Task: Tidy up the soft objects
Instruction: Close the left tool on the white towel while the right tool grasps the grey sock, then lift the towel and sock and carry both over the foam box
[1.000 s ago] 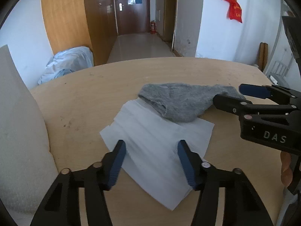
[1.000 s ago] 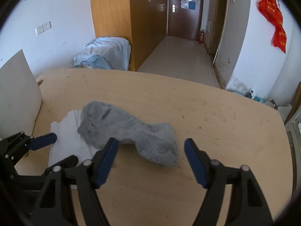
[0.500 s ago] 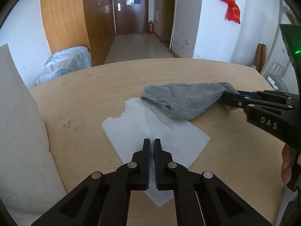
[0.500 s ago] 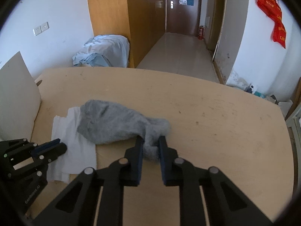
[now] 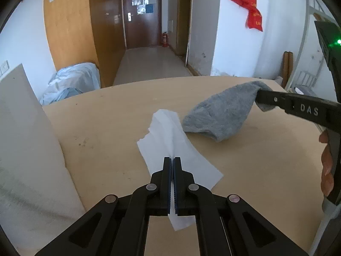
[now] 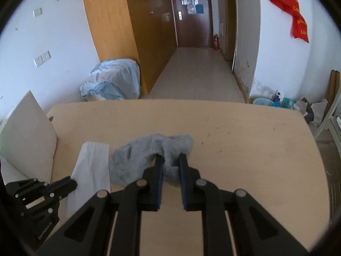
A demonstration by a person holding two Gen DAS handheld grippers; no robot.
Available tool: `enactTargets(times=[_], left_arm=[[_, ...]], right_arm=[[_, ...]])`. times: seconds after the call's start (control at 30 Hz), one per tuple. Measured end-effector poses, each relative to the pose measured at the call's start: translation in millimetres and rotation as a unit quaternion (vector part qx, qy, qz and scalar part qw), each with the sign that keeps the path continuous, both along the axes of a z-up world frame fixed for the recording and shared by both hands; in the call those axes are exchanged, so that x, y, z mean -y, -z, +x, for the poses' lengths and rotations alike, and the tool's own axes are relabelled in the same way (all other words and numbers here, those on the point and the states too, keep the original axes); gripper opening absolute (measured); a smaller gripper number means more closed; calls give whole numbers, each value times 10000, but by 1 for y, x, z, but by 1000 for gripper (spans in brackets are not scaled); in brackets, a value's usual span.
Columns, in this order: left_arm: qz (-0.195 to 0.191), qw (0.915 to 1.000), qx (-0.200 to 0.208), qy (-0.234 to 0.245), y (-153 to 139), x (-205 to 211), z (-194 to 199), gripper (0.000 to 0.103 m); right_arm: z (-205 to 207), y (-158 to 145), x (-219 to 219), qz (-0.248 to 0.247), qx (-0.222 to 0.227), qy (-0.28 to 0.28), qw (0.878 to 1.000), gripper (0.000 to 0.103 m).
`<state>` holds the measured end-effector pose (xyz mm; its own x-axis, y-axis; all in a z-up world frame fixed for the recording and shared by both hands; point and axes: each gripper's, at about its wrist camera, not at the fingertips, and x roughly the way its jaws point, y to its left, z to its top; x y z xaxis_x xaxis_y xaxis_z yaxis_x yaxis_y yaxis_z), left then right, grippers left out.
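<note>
A grey sock [image 5: 221, 113] hangs from my right gripper [image 6: 171, 160], which is shut on one end of it and holds that end above the wooden table [image 5: 106, 117]; its other end rests on the table. The sock also shows in the right wrist view [image 6: 136, 160]. My left gripper [image 5: 172, 160] is shut on a white tissue sheet [image 5: 168, 132], lifted into a ridge along its middle. The tissue also shows in the right wrist view [image 6: 89, 166], to the left of the sock. The right gripper's arm [image 5: 298, 106] reaches in from the right.
A white foam board [image 5: 23, 138] leans at the table's left edge; it also shows in the right wrist view [image 6: 27, 136]. A bundle of pale blue cloth [image 6: 113, 81] lies on the floor beyond the table. The table's far edge faces a corridor.
Both grippers closed, the left on the tissue and the right on the sock. Both then lifted; the sock came off the tissue and moved right, and the tissue bunched into a ridge.
</note>
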<state>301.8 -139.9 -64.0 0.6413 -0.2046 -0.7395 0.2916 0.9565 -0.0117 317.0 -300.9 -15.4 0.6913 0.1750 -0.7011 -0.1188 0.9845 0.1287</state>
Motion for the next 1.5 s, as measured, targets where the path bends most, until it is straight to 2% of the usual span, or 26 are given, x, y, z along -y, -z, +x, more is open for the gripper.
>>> enactTargets(times=[0.67, 1.1, 1.5], left_arm=[[-248, 9988, 419, 14, -49, -18, -49, 2], [-394, 9963, 761, -42, -73, -34, -89, 2], [-482, 9933, 1038, -161, -88, -50, -124, 2]], right_arm=[[-64, -36, 0, 29, 473, 134, 9988, 17], [-114, -53, -16, 87, 800, 164, 9966, 17], [-148, -71, -39, 198, 1114, -120, 9935, 17]])
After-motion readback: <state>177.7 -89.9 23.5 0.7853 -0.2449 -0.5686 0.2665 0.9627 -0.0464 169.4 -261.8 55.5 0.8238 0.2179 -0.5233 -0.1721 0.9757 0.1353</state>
